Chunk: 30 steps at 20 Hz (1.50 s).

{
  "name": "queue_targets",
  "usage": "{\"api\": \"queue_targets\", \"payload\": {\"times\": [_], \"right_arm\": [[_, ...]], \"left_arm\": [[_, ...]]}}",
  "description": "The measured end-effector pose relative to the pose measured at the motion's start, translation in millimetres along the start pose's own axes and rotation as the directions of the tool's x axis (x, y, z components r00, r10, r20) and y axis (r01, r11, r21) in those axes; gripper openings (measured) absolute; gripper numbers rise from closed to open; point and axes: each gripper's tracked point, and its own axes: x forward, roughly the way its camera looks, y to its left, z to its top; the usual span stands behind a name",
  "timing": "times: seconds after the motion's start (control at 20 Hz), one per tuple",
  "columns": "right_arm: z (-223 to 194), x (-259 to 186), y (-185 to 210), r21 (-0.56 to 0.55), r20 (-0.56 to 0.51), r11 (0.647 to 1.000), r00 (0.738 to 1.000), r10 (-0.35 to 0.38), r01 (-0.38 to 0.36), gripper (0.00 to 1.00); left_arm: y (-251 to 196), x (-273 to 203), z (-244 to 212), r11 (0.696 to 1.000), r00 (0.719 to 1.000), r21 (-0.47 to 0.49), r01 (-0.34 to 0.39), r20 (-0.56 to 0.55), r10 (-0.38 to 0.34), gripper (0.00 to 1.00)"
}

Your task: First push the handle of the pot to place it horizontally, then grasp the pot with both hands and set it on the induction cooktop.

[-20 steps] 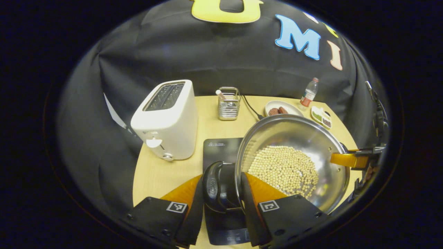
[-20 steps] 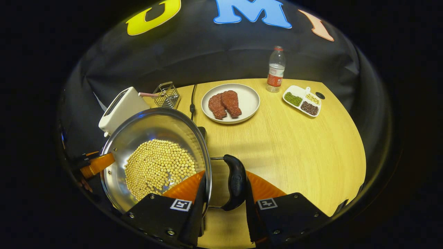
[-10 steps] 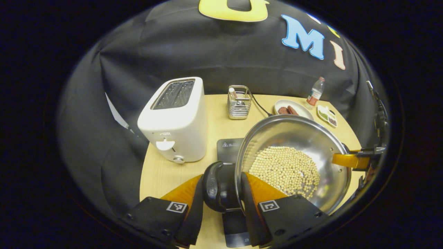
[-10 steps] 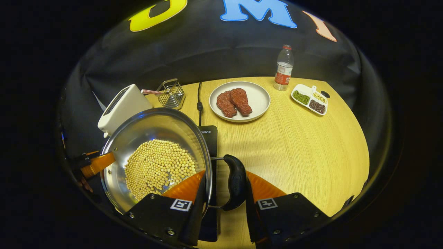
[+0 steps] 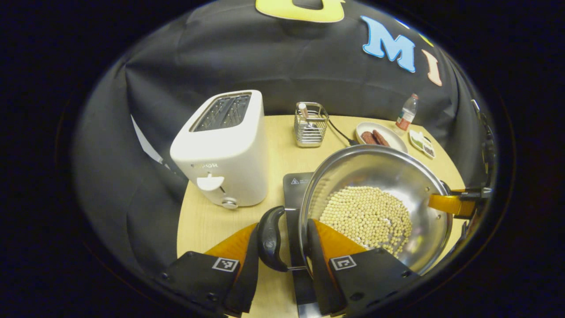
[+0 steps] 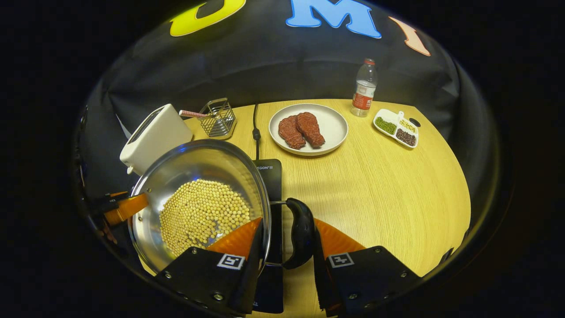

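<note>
Your left gripper [image 5: 279,240] and right gripper [image 6: 287,238] clamp the pot [image 5: 375,203] handles above the induction cooktop [image 6: 270,174]; tilt, and soybeans [image 6: 203,214] spill.

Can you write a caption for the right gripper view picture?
Right gripper grips the pot's handle, holding the bean-filled pot over the cooktop.

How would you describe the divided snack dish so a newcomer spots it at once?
Start at the round wooden table and look to its far right edge, just past the water bottle. The small white dish there is split into compartments of green, pale and dark bits, unlike the round steak plate.
</note>
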Motion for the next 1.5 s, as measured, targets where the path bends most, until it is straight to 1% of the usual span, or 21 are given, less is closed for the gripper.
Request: {"api": "queue_targets", "payload": {"times": [0.15, 0.25, 0.3, 0.35, 0.4, 0.45, 0.5, 0.55, 0.6, 0.7, 0.8, 0.95, 1.05, 1.15, 1.25, 1.35, 1.5], "right_arm": [[-1.4, 1.5, -1.1, 0.01, 0.014, 1.0, 1.0, -0.001, 0.001, 0.54], [-2.1, 2.7, -0.8, 0.021, 0.02, 1.0, 1.0, 0.009, -0.01, 0.54], [-1.3, 3.3, -0.7, 0.024, 0.023, 1.0, 1.0, 0.017, -0.017, 0.54], [0.6, 3.1, -0.6, 0.018, 0.027, 0.999, 0.999, 0.027, -0.028, 0.54], [0.7, 2.4, -0.4, 0.01, 0.029, 0.999, 0.999, 0.039, -0.039, 0.58], [7.4, -0.3, -0.9, -0.009, 0.046, 0.999, 0.998, 0.049, -0.049, 0.59], [16.2, -5.9, -1.9, -0.035, 0.076, 0.998, 0.995, 0.058, -0.055, 0.55], [26.3, -12.5, -1.7, -0.057, 0.105, 0.996, 0.992, 0.073, -0.068, 0.64], [32.8, -20.5, -0.5, -0.074, 0.127, 0.994, 0.988, 0.093, -0.084, 0.71], [48.1, -35.6, -6.4, -0.094, 0.168, 0.991, 0.979, 0.111, -0.096, 0.79], [62.7, -54.9, -17.5, -0.107, 0.217, 0.99, 0.969, 0.118, -0.096, 0.79], [87.1, -89.5, -38.6, -0.119, 0.3, 0.989, 0.946, 0.123, -0.091, 0.79], [105.6, -118.5, -56.0, -0.128, 0.373, 0.989, 0.92, 0.122, -0.079, 0.79], [124.1, -152.3, -74.3, -0.131, 0.452, 0.989, 0.883, 0.124, -0.072, 0.79], [140.6, -186.3, -96.3, -0.13, 0.53, 0.99, 0.84, 0.118, -0.057, 0.78], [151.8, -226.8, -117.5, -0.119, 0.602, 0.992, 0.791, 0.11, -0.047, 0.79], [168.3, -275.7, -154.2, -0.101, 0.694, 0.995, 0.715, 0.085, -0.021, 0.78]], "left_arm": [[-0.6, -2.0, -1.4, 1.0, 1.0, -0.01, -0.005, 0.003, 0.005, 0.58], [2.1, 0.0, -1.0, 1.0, 1.0, 0.002, -0.018, 0.013, 0.018, 0.64], [2.8, -0.7, -1.0, 1.0, 1.0, 0.005, -0.026, 0.015, 0.026, 0.69], [3.5, -1.8, 3.2, 0.999, 0.999, 0.012, -0.037, 0.031, 0.037, 0.65], [5.8, -2.2, 9.3, 0.999, 0.997, 0.017, -0.051, 0.058, 0.05, 0.7], [5.6, -5.2, 15.8, 0.998, 0.996, 0.011, -0.055, 0.078, 0.054, 0.71], [4.3, -8.5, 20.1, 0.998, 0.994, -0.004, -0.058, 0.09, 0.058, 0.72], [0.5, -14.9, 22.9, 0.998, 0.993, -0.017, -0.056, 0.101, 0.058, 0.72], [-2.4, -19.5, 28.0, 0.998, 0.991, -0.029, -0.061, 0.116, 0.064, 0.78], [-11.2, -30.9, 40.5, 0.996, 0.984, -0.052, -0.068, 0.158, 0.076, 0.8], [-24.3, -52.0, 55.0, 0.995, 0.972, -0.062, -0.081, 0.215, 0.093, 0.82], [-70.0, -94.1, 91.3, 0.997, 0.942, -0.051, -0.066, 0.327, 0.079, 0.82], [-109.3, -125.1, 120.8, 0.998, 0.91, -0.04, -0.052, 0.409, 0.063, 0.82], [-147.5, -155.7, 146.7, 0.998, 0.87, -0.043, -0.036, 0.491, 0.052, 0.82], [-185.8, -190.4, 166.3, 0.999, 0.825, -0.046, -0.02, 0.564, 0.042, 0.82], [-226.2, -236.0, 181.5, 0.999, 0.774, -0.046, -0.01, 0.632, 0.037, 0.82], [-271.4, -290.7, 200.1, 0.999, 0.697, -0.043, -0.026, 0.716, 0.049, 0.82]]}}
